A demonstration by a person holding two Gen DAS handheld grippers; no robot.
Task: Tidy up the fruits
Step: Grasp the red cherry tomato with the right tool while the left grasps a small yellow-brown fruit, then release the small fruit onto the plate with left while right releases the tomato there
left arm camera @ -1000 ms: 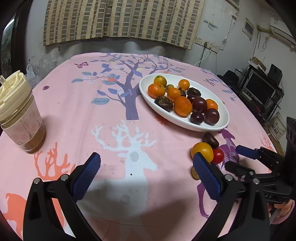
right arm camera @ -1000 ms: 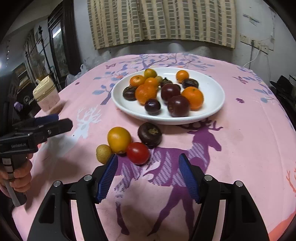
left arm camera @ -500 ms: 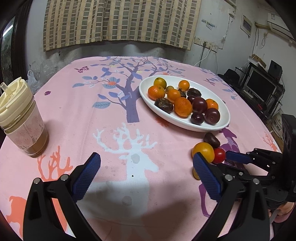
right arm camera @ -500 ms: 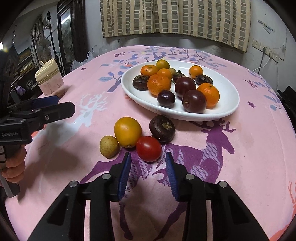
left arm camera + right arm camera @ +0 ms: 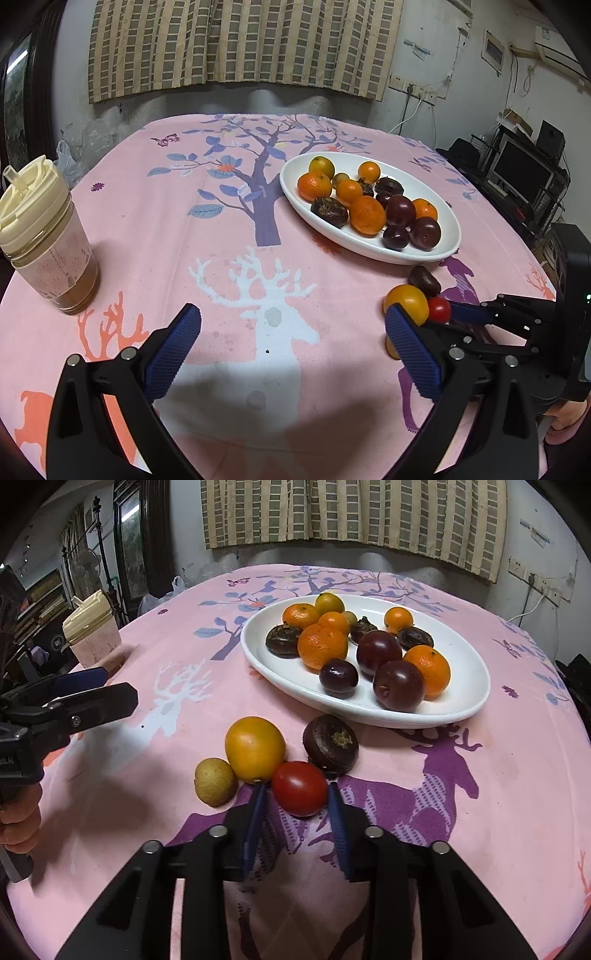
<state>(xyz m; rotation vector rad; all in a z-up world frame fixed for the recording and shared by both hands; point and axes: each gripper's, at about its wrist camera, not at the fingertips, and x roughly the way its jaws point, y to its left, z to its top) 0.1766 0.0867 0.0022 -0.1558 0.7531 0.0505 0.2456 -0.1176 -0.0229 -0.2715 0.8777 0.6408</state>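
A white oval plate (image 5: 476, 686) holds several oranges, dark plums and brown fruits. On the pink cloth in front of it lie a red tomato (image 5: 300, 788), a yellow-orange fruit (image 5: 255, 748), a small tan fruit (image 5: 215, 782) and a dark brown fruit (image 5: 331, 744). My right gripper (image 5: 295, 794) has its jaws closing, with the blue pads against the tomato's two sides on the cloth. In the left wrist view the tomato (image 5: 439, 309) shows at the right gripper's tip (image 5: 454, 314). My left gripper (image 5: 291, 317) hangs open over the white deer print, holding nothing.
A lidded drink cup (image 5: 44, 236) stands at the table's left edge. The plate's near rim (image 5: 369, 254) lies just behind the loose fruits. A desk with a monitor (image 5: 524, 173) stands beyond the table at the right. A hand (image 5: 18, 819) grips the left tool's handle.
The right gripper's jaws came in from wide apart to the tomato's sides, and it edged closer to the loose fruits. The left gripper stayed put and open.
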